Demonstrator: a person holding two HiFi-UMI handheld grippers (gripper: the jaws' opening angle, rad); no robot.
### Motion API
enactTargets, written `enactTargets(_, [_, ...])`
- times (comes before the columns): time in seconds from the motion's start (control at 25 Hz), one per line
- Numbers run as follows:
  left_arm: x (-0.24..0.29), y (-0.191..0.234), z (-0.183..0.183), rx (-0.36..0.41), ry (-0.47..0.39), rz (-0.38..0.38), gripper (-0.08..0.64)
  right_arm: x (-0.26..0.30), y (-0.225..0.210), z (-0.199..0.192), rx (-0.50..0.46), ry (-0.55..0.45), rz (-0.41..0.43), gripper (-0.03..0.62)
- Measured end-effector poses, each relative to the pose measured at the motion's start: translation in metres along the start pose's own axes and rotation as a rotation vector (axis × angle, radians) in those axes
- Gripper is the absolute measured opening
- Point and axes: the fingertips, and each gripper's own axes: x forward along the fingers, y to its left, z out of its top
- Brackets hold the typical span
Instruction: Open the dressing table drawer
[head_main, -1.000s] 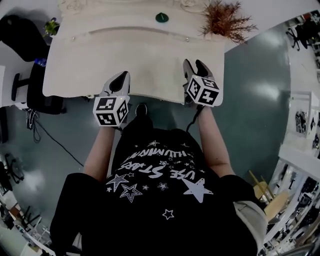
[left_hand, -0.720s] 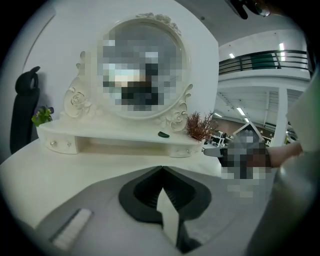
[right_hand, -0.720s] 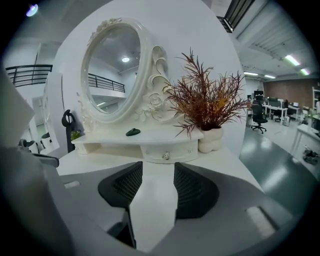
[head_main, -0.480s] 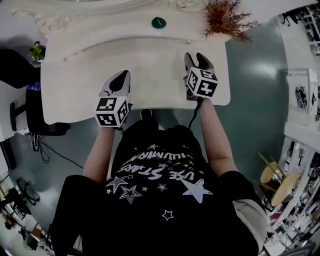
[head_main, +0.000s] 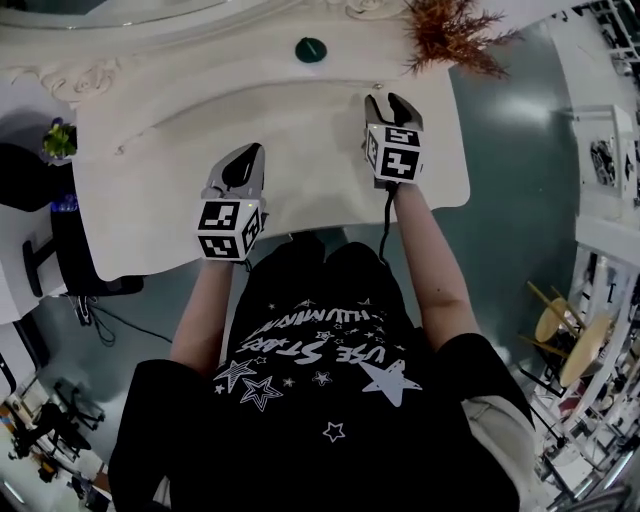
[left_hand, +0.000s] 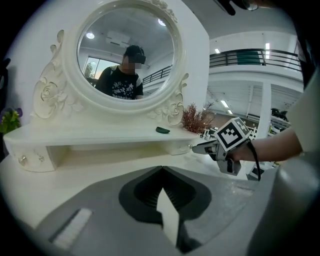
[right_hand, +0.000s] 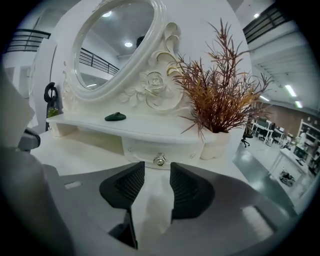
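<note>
The white dressing table carries a raised shelf with a small drawer at each end. The right drawer has a round metal knob. My right gripper is open, its jaws a short way in front of that knob and lined up with it, touching nothing. In the head view the right gripper reaches over the table's back right. My left gripper hovers over the table's front middle, shut and empty. The left drawer's knob is far from it.
An oval mirror in a carved frame rises behind the shelf. A small green object lies on the shelf. A potted reddish dry plant stands right of the drawer. The right gripper shows in the left gripper view. A black chair is at left.
Both grippers have moved forward over the table top. The right one has gone furthest, up to the right drawer's front. Neither has taken hold of anything.
</note>
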Motion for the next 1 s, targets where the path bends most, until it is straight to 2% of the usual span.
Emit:
enactTargets(0.12, [0.004,0.003,-0.001,0.007,0.006,-0.013,0.000,0.010,-0.003,0.003,-0.022,0.001,-0.029,0.189])
enactTargets(0.52, [0.010,0.007,-0.003,0.007,0.022,-0.021,0.000,0.033,-0.002,0.004,-0.017,0.009,-0.031,0.183])
enactTargets(0.84, [0.004,0.006,0.001,-0.039,0.004,-0.019,0.000,0.036,-0.003,0.004,-0.009,0.006,-0.034,0.131])
enactTargets(1.0, [0.002,0.006,0.003,-0.055,-0.006,-0.015,0.000,0.036,-0.003,0.004,-0.017,0.004,-0.032,0.126])
